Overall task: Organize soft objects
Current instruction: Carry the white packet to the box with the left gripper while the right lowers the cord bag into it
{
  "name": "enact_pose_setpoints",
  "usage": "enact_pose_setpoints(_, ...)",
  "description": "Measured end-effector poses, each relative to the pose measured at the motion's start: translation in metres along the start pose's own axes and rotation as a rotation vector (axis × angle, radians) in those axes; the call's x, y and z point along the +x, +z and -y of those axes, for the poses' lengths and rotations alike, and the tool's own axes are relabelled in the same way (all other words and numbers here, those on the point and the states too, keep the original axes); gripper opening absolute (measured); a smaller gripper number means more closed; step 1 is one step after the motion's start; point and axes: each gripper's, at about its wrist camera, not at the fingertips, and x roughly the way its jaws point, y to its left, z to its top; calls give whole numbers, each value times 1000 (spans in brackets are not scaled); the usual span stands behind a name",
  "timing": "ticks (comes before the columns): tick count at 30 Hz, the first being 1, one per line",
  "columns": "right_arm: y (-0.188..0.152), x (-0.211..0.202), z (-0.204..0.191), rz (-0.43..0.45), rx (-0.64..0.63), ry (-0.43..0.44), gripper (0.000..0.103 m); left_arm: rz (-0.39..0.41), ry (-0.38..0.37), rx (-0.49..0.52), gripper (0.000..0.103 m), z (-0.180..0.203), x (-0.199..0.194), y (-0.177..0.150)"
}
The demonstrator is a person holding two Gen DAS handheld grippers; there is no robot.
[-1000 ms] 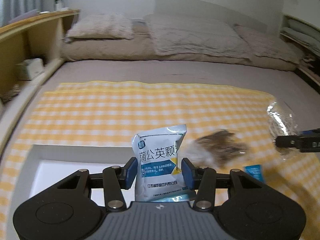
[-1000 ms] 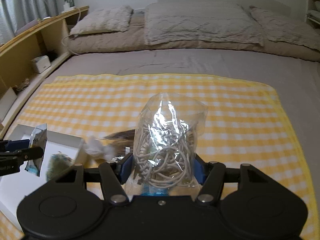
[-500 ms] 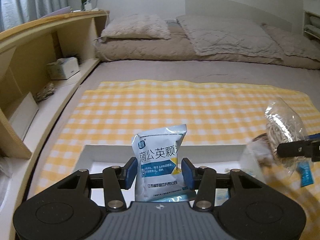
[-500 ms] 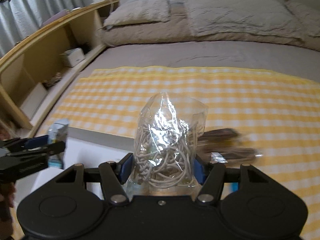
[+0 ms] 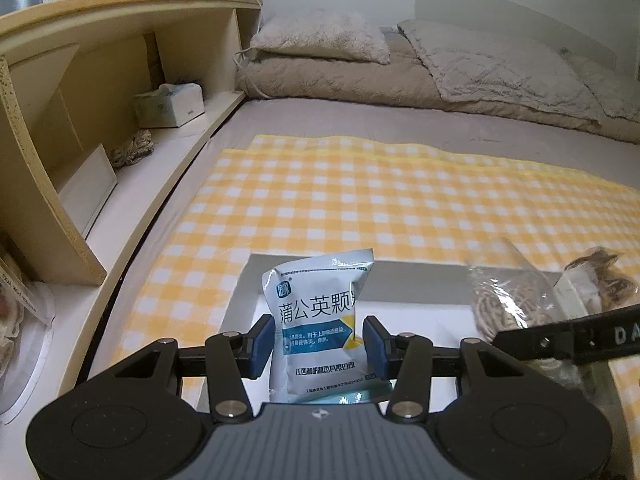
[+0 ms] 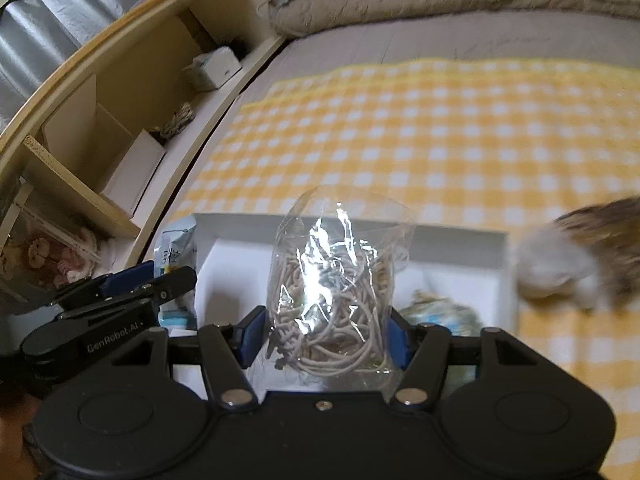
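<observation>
My left gripper [image 5: 319, 344] is shut on a white and blue sachet with Chinese print [image 5: 318, 320] and holds it upright over the white box [image 5: 304, 261]. My right gripper [image 6: 325, 338] is shut on a clear bag of beige cord [image 6: 336, 300] and holds it over the same white box [image 6: 456, 236]. The left gripper with the sachet shows at the left of the right wrist view [image 6: 120, 292]. The cord bag also shows in the left wrist view [image 5: 508, 296]. A brown and white furry item [image 6: 580, 256] lies just right of the box.
The box sits on a yellow checked cloth [image 5: 400, 200] spread on a grey bed. A wooden shelf unit [image 5: 80, 120] with a tissue box [image 5: 170, 104] runs along the left. Pillows [image 5: 320, 36] lie at the far end. A bluish item [image 6: 440, 312] lies inside the box.
Both grippers have swung left with their loads and now hang over the white box. The shelf has come into view and the furry item has slid to the right edge.
</observation>
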Motion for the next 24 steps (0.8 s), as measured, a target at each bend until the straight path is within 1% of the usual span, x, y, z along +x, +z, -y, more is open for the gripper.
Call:
enact_pose_setpoints(5, 0, 23, 3, -12, 87, 33, 62, -24, -7, 67, 50, 11, 15, 0)
enact_pose_setpoints(7, 1, 28, 4, -20, 83, 17, 65, -33, -12, 114, 50, 20, 23, 1)
enact_pose_setpoints(9, 3, 30, 5, -19, 75, -5, 73, -43, -18, 153, 50, 28, 30, 1)
enact_pose_setpoints(14, 8, 23, 7, -6, 57, 9, 74, -72, -27, 192, 51, 41, 48, 4)
enact_pose_setpoints(15, 8, 19, 10, -2, 51, 5, 72, -79, -24, 196, 51, 42, 51, 4)
enact_pose_setpoints(17, 10, 13, 12, 9, 37, -3, 64, -94, -27, 198, 54, 43, 57, 4)
enact_pose_setpoints(19, 12, 10, 14, 20, 15, -6, 55, -102, -33, 185, 63, 43, 60, 4)
enact_pose_setpoints(22, 13, 9, 18, 21, -6, -11, 49, -104, -41, 174, 68, 42, 59, 4)
enact_pose_setpoints(24, 13, 11, 21, 11, -4, -18, 49, -105, -48, 162, 69, 40, 58, 4)
